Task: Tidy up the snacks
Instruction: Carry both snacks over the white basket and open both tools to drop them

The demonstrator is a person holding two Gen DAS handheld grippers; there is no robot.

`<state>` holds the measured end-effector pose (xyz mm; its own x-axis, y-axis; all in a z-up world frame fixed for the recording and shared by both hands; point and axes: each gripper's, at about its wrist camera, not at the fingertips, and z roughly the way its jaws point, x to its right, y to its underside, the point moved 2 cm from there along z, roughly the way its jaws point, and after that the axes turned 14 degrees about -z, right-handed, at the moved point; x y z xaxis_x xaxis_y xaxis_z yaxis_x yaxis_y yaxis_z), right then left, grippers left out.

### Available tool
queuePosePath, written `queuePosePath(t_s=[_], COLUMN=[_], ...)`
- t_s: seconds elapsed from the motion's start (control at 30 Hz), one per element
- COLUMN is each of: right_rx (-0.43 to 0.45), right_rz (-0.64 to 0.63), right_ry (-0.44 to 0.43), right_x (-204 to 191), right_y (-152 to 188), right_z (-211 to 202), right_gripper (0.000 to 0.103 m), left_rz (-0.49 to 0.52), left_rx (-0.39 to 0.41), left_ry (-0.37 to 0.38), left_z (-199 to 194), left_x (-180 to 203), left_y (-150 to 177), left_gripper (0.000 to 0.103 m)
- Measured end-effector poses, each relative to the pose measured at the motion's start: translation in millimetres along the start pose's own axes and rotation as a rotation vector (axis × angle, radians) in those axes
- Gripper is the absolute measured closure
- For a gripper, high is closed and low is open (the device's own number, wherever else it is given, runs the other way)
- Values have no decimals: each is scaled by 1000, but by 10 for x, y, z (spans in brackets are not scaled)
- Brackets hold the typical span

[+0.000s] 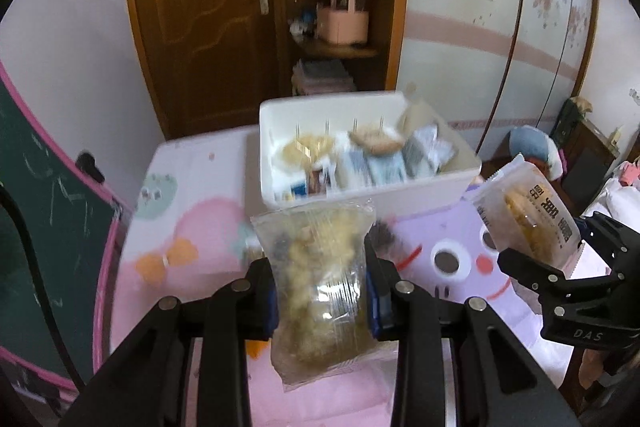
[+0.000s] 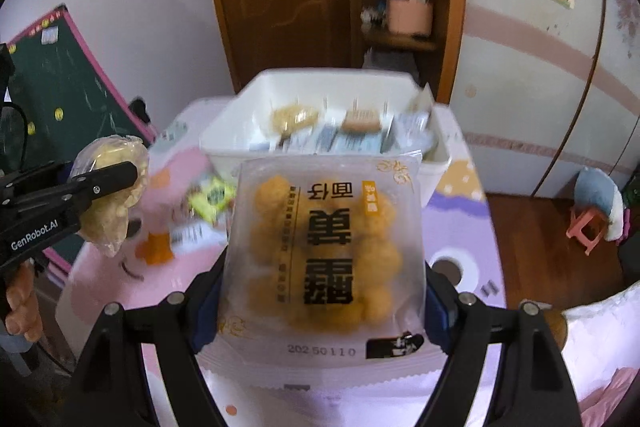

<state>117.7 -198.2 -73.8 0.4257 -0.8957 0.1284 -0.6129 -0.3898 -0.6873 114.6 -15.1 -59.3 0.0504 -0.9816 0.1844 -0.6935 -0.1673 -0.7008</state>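
The table (image 1: 192,187) was covered with a pink and purple cartoon cloth, and behind it stood a brown wooden door (image 1: 200,7) and open corner shelves (image 1: 336,39). On the far part of the table stood the white bin (image 1: 368,187), and several wrapped snacks (image 1: 360,163) already lay inside it. The left gripper (image 1: 322,299) was closed on a clear packet of pale crumbly snack (image 1: 320,279), which it held upright above the cloth, just in front of the bin. The right gripper (image 2: 322,303) was closed on a frosted white packet of orange balls (image 2: 324,251) with black printed characters, also held above the table near the front wall of the bin. A small yellow-green packet (image 2: 212,197) lay on the cloth between the two grippers.
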Motion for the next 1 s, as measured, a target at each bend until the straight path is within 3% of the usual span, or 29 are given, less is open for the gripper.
queuePosePath(t_s=[0.3,0.53,0.8,1.0], right_rx=[123,159,184,157], right_rz=[6,0,40,89], right_ry=[71,135,170,152], right_x=[328,571,787,902], right_y=[-533,-1009,-1588,-1811], right_z=[-298,-306,-96,303], right_gripper=[23,22,22,22], left_rz=[40,55,18,34], left_rx=[97,142,96,61], left_ry=[-11,-14,-9,-31], left_z=[-143,-77,357,800], left_x=[181,308,401,464], left_y=[-644,-1153,-1639,-1769], left_gripper=[72,72,72,72])
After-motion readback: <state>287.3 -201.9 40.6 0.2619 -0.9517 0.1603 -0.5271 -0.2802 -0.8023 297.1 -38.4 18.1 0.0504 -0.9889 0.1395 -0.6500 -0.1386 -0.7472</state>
